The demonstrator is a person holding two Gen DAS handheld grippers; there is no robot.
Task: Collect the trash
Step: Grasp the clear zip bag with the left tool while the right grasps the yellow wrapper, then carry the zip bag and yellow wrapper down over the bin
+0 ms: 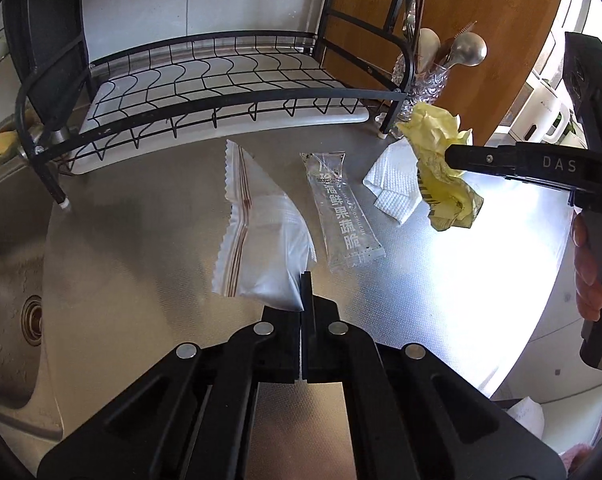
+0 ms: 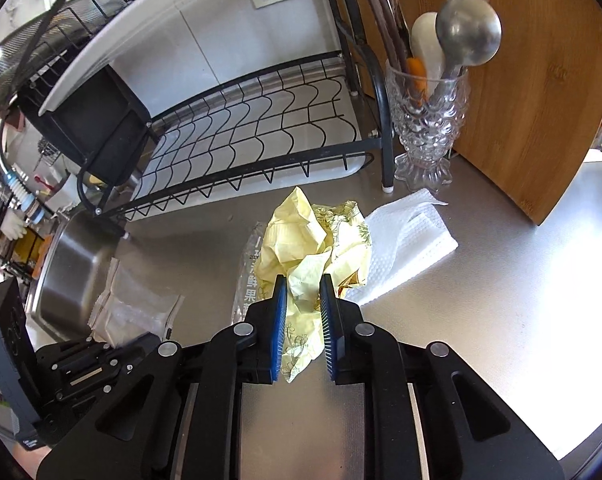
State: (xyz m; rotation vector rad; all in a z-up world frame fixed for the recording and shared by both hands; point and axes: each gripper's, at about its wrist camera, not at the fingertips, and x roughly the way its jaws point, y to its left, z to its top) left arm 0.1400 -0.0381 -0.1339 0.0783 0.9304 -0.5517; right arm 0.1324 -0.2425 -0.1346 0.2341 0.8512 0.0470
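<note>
My left gripper (image 1: 306,280) is shut on the corner of a white translucent wrapper (image 1: 257,236), which lifts off the steel counter. My right gripper (image 2: 303,286) is shut on a crumpled yellow paper wrapper (image 2: 313,240) and holds it above the counter; both also show in the left wrist view, the right gripper (image 1: 453,158) at the right and the yellow wrapper (image 1: 441,160) in its tips. A clear snack packet with grey print (image 1: 341,212) lies flat between them. A folded white paper towel (image 1: 393,180) lies behind the yellow wrapper.
A black wire dish rack (image 1: 205,88) stands at the back. A glass utensil holder (image 2: 427,128) with spoons stands beside a wooden cutting board (image 2: 521,80). A steel sink (image 1: 9,280) lies at the left. The counter edge curves at the right.
</note>
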